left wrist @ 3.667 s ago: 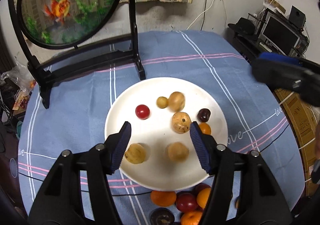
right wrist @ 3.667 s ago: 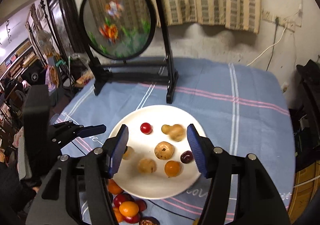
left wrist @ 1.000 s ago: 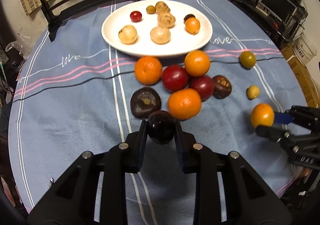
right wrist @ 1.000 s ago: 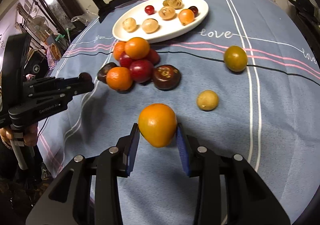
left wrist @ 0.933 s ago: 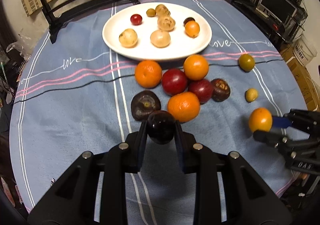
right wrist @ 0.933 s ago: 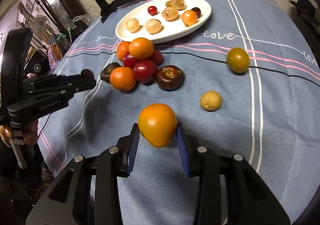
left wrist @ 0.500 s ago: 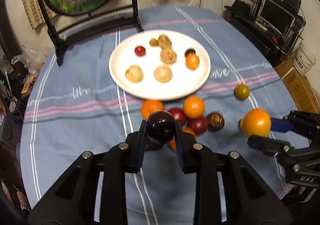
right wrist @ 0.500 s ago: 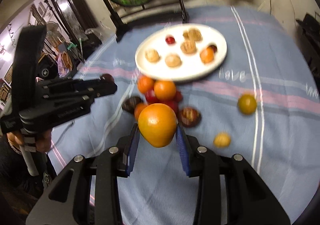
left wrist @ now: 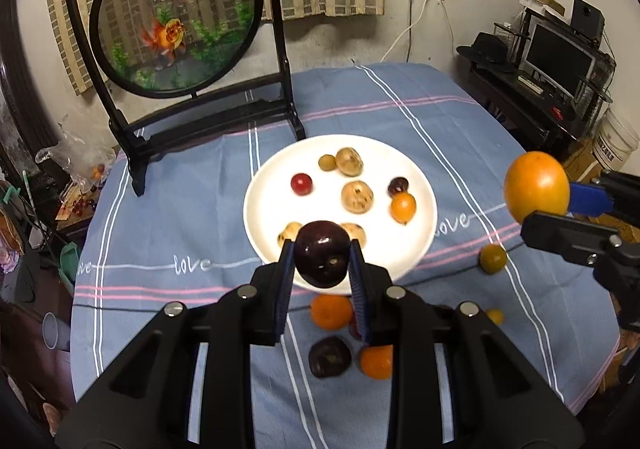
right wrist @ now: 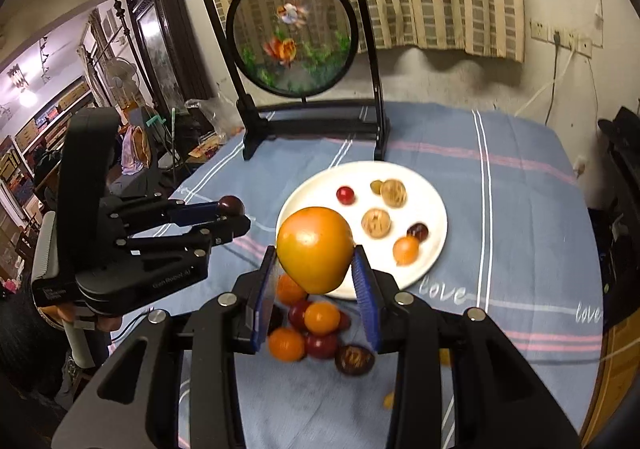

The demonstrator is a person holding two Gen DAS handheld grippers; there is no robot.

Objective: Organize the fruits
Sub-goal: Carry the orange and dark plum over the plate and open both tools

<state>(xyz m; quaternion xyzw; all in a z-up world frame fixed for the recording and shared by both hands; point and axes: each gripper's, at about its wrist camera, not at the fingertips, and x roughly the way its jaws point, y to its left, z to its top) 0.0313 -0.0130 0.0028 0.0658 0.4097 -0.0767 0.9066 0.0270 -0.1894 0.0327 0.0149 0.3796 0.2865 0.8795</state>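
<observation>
While clamped, orange (right wrist: 315, 249) tapers toward tablecloth (right wrist: 520, 185).

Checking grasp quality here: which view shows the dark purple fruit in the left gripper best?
The left wrist view: the dark purple fruit fills the centre, clamped between the left gripper pads, its glossy skin clear. The right wrist view shows it only small, from the side, at the gripper's tip.

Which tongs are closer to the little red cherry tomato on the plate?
Left. The left tongs hold a dark plum just before the cherry tomato; the right tongs hang off past the plate's right edge.
</observation>
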